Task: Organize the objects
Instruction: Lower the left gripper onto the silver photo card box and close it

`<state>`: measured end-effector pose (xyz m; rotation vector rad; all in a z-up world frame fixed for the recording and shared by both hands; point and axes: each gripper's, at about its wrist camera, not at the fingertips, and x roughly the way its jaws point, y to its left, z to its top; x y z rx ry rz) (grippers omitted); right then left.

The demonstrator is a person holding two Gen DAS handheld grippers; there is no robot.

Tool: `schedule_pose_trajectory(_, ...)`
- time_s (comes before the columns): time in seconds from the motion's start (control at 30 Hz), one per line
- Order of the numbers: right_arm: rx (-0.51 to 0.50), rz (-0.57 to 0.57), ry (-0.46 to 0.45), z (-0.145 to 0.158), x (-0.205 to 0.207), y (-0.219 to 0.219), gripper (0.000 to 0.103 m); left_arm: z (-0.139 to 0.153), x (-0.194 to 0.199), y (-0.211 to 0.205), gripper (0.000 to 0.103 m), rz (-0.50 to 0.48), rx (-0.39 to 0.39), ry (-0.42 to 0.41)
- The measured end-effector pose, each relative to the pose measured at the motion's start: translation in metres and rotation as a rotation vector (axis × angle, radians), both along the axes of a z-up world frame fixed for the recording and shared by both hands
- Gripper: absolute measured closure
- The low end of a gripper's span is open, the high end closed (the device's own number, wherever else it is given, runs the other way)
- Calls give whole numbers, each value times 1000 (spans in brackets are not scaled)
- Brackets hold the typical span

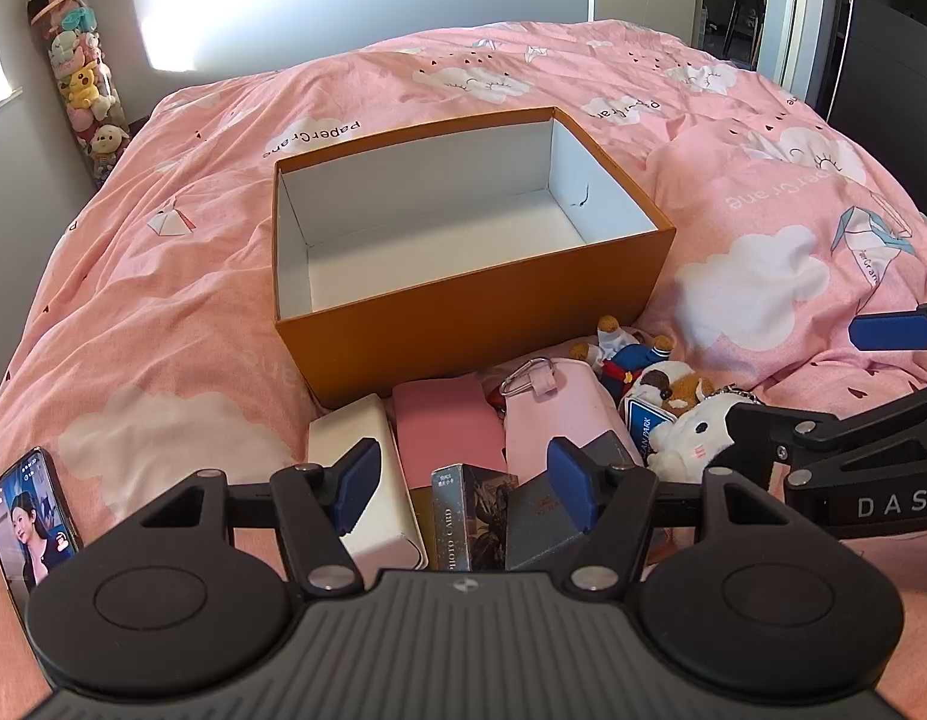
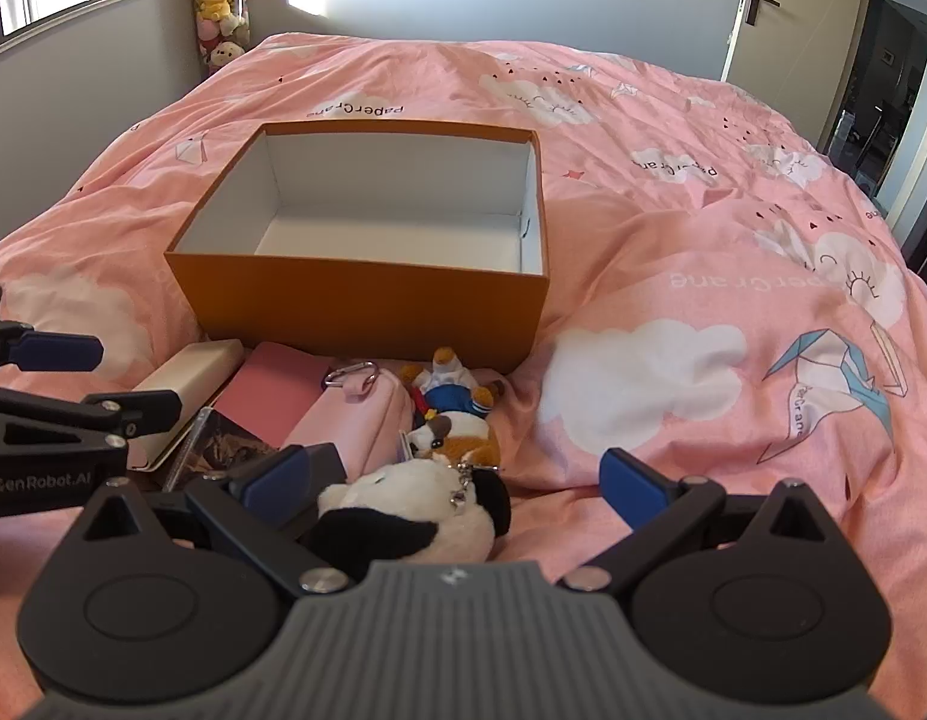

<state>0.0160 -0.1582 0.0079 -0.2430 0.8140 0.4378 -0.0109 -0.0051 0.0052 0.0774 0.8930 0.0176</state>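
An open-topped orange cardboard box with a white interior [image 1: 463,324] sits on a pink cloud-print duvet [image 1: 163,312], with small items heaped against its near wall: a cream rectangular case [image 1: 367,456], a pink flat box [image 1: 445,426] and a black-and-white plush toy [image 2: 403,516]. The left gripper [image 1: 463,480] hovers over the case, fingers spread wide and holding nothing. The right gripper [image 2: 457,480] hangs above the plush, fingers wide; contact is unclear.

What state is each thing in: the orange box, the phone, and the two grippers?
Orange box: lid off, nothing inside, upright on the bed.
Phone: screen lit, lying face up.
Left hand-held gripper: open, holding nothing.
Right hand-held gripper: open, over the black-and-white plush, not gripping.
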Motion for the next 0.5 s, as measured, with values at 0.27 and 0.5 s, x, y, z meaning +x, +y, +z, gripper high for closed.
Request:
schedule_pose_trajectory(0.27,0,1,3,-1,-1,1,1,0,0,0,29,0,0,0)
schedule_pose_trajectory(0.5,2,2,10,-1,-1,0,1,0,0,0,29,-1,-4,-1)
